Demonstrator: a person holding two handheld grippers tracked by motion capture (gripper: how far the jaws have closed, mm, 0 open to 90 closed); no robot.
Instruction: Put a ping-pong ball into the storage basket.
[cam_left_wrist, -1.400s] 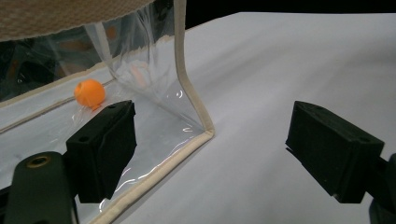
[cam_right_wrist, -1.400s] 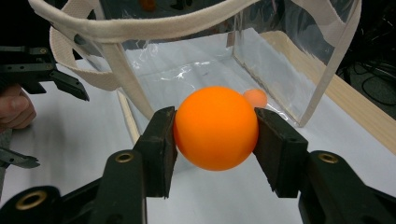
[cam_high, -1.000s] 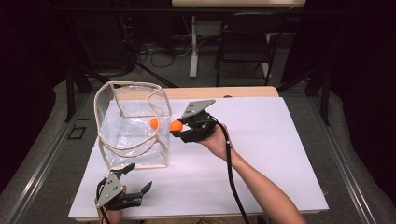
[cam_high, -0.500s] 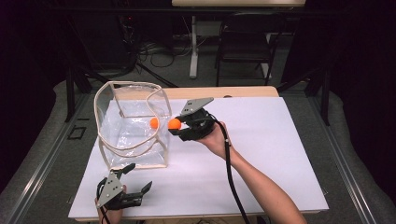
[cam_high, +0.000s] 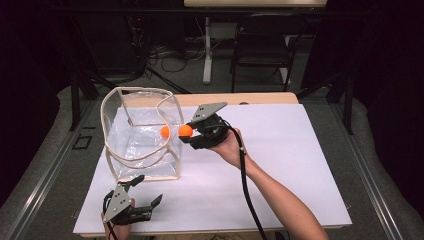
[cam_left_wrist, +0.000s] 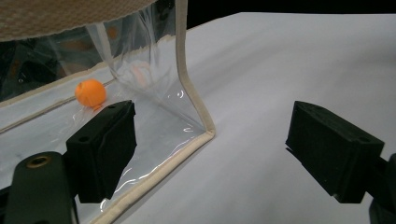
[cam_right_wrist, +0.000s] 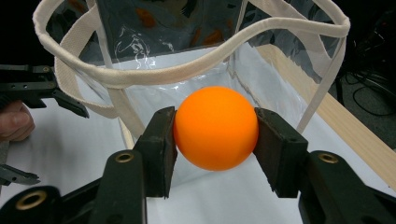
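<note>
Here, the right tongs (cam_high: 189, 134) are clamped on an orange ball (cam_high: 185, 131), held just outside the clear bag's (cam_high: 142, 150) rim, which lies toward the person's left; a second ball (cam_high: 165, 131) rests inside; the left tongs (cam_high: 142, 192) stand apart, empty, on the bench (cam_high: 300, 165) near the bag's front corner.

On the table (cam_high: 280, 165), the bag (cam_high: 141, 134) stands at nine o'clock with one ball (cam_high: 164, 131) inside. The right gripper (cam_high: 190, 133) holds another ball (cam_high: 185, 131) just at its three o'clock side. The left gripper (cam_high: 141, 192) sits at seven o'clock, before the bag.
</note>
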